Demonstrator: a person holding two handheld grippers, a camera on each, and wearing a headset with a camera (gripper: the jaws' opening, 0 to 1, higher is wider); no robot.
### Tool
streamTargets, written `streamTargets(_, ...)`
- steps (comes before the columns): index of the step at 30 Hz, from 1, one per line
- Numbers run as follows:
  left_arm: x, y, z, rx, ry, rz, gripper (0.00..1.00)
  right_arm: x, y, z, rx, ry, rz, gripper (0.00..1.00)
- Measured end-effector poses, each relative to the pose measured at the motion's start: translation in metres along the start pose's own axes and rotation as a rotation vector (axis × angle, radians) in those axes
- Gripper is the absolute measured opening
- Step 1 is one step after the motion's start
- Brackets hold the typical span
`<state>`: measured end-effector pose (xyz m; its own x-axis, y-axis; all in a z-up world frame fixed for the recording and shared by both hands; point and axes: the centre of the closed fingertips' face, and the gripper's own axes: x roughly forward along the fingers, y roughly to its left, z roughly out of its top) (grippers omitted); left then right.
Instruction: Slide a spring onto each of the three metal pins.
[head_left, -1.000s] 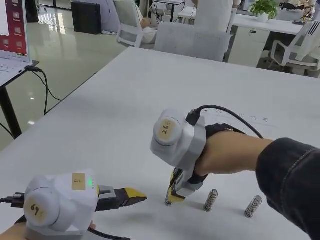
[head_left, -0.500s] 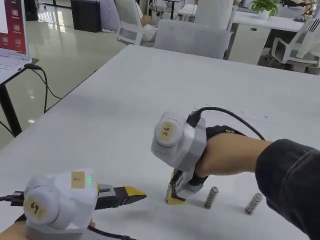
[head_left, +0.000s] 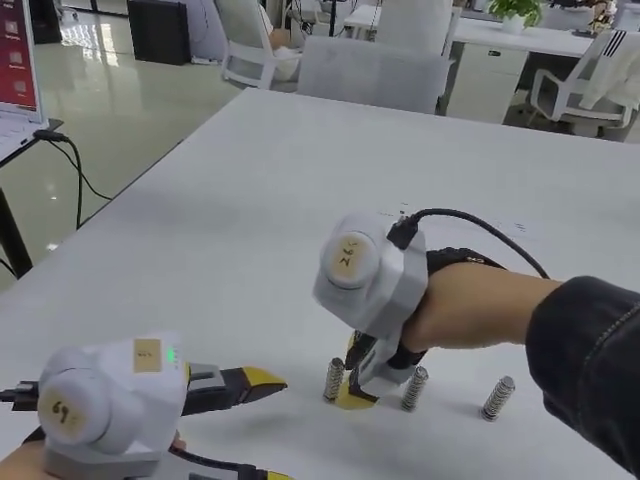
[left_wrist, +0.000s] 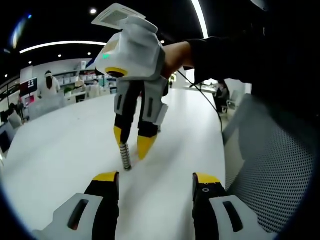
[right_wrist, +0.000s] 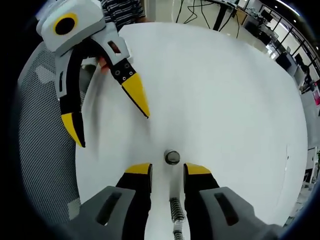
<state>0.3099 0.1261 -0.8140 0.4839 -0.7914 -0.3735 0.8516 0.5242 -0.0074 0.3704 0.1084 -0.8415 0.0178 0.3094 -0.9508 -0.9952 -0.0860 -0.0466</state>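
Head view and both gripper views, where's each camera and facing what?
Head view: headset, looking down at white table; shows yellow-tipped white left claw, right claw, hand, dark sleeve.
Left gripper view: rides left claw, faces right claw and hand.
Right gripper view: rides right claw, looks down on coiled metal spring.
Shared: each gripper view catches other claw.

Bright, even overhead light; ceiling strips (left_wrist: 60, 45) glare above the right gripper (left_wrist: 132, 147). Soft, faint shadows on the white table (head_left: 250, 200) beneath it and under the left gripper (head_left: 268, 428). Head view sharp; both gripper views bow strongly at the edges, with slight blur behind the left gripper
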Motion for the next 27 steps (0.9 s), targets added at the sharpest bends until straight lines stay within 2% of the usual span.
streamTargets(11,0.0,0.002,0.004,-0.002,-0.011,0.007,0.55,-0.015,0.011,-0.004,0.045,-0.062,-0.015,0.24)
streamTargets(27,-0.001,0.001,0.007,-0.015,-0.018,0.014,0.57,-0.03,0.04,-0.016,0.113,-0.15,-0.021,0.24)
